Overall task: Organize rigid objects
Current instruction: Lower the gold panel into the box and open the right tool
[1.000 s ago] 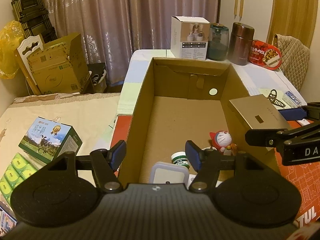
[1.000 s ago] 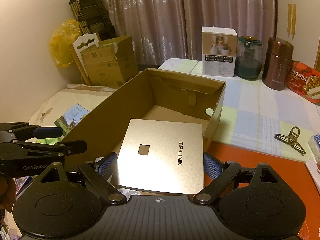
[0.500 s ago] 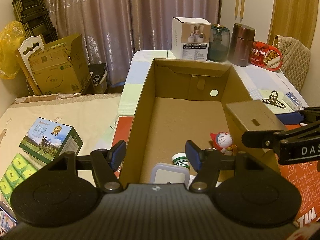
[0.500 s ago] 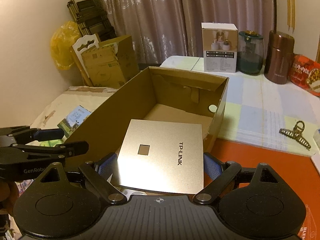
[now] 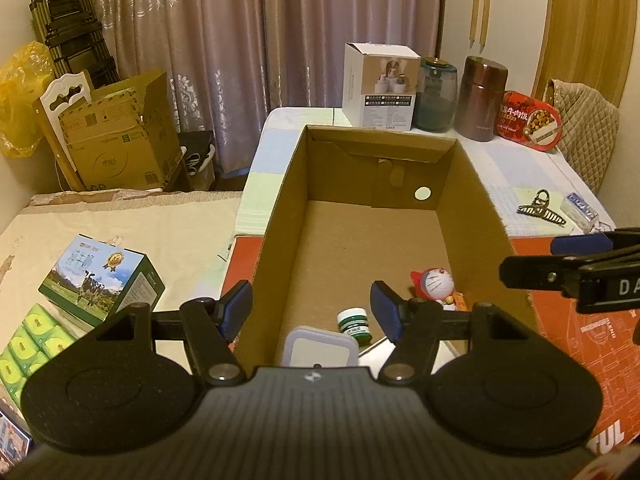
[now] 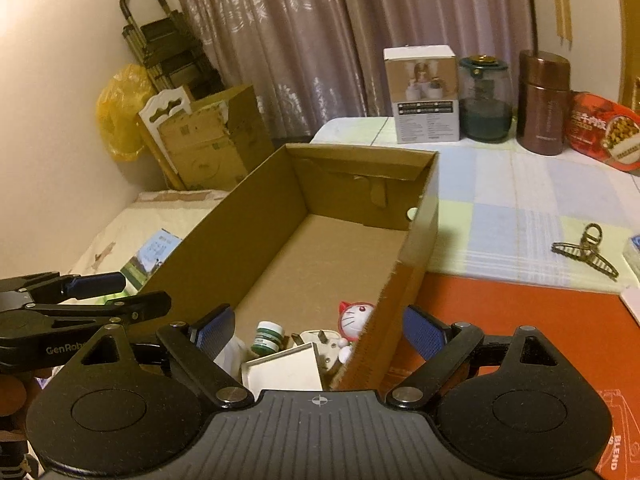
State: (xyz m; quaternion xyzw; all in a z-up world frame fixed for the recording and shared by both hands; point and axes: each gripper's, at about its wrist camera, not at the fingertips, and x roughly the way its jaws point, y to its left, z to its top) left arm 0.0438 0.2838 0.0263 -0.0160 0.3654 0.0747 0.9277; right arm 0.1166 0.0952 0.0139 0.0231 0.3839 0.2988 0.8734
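The step in hand looks like the gap between two placements: both claws hang over the near end of the box [image 5: 472,204] with nothing in them, so I judge the next move is to fetch another loose piece from the bench [image 6: 516,184].

The right claw [image 6: 320,330] stands wide apart, its pads straddling the box's right wall, clamped on nothing. The left claw [image 5: 311,310] stands about half apart and empty, one pad outside the left wall, one over the box floor.

The likeliest next pick is the hair clip [image 6: 586,254], lying at about 2 o'clock from the right claw, well apart from the box on the pale cloth. It is thin, toothed and springy in shape, so it calls for a low approach and a narrow pinch across its spine.

Inside the box, all at its near end, lie a red-and-white cat toy [image 5: 436,282], a green-capped jar [image 5: 353,320], a white lidded tub [image 5: 320,354], a charger plug [image 6: 326,350] and a pale flat box [image 6: 284,372], perhaps tilted, though the claw body hides its lower edge. The far half of the box floor is bare.
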